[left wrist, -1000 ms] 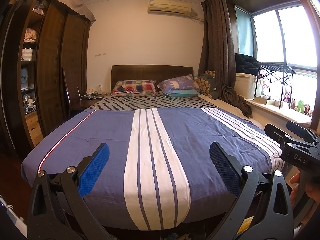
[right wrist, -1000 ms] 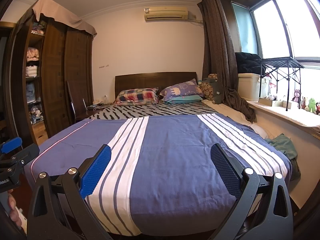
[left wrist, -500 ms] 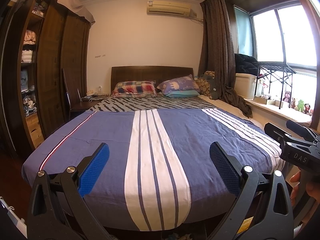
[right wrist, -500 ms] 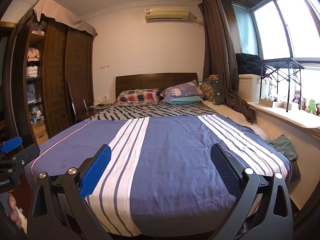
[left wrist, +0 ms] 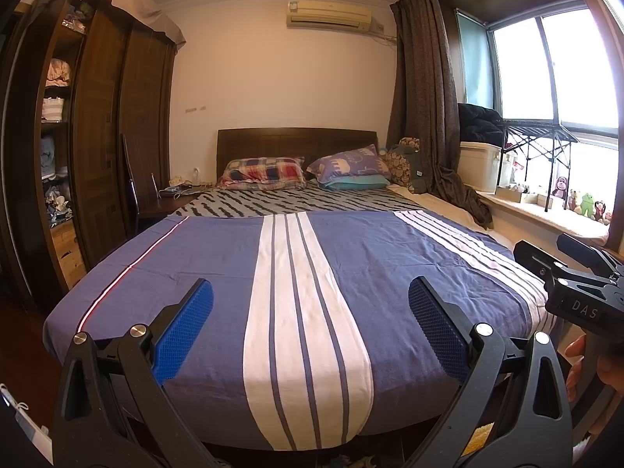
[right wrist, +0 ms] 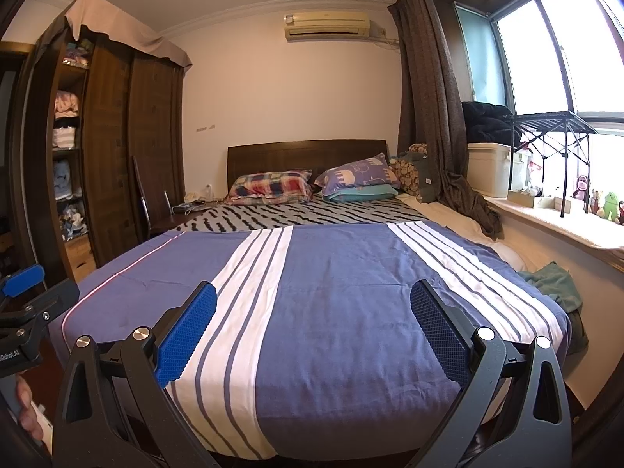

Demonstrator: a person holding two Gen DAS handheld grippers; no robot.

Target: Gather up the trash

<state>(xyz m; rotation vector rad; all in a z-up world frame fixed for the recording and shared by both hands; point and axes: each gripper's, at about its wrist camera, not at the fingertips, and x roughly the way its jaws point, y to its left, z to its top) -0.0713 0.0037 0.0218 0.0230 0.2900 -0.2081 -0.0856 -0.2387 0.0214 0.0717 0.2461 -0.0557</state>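
Note:
No clear piece of trash shows on the bed point(left wrist: 390, 273). Its blue cover with white stripes lies flat under both views. My left gripper point(left wrist: 309, 292) hovers open at the foot of the bed, with nothing between its blue pads point(left wrist: 183, 335). To its right, my right gripper point(right wrist: 314, 290) is also open and holds nothing. Each gripper shows at the edge of the other's view, the right gripper point(left wrist: 553, 247) with a hand under it, the left gripper point(right wrist: 39, 286) likewise. Small unclear bits point(left wrist: 351, 460) lie on the floor below the bed's foot.
Pillows point(left wrist: 265, 171) and a dark headboard stand at the far end. A tall wooden wardrobe point(left wrist: 97, 136) lines the left wall, with a chair and a small table beside it. A window ledge point(right wrist: 565, 226) with toys, a box and a folding rack runs along the right. Green cloth point(right wrist: 553, 280) lies beside the bed.

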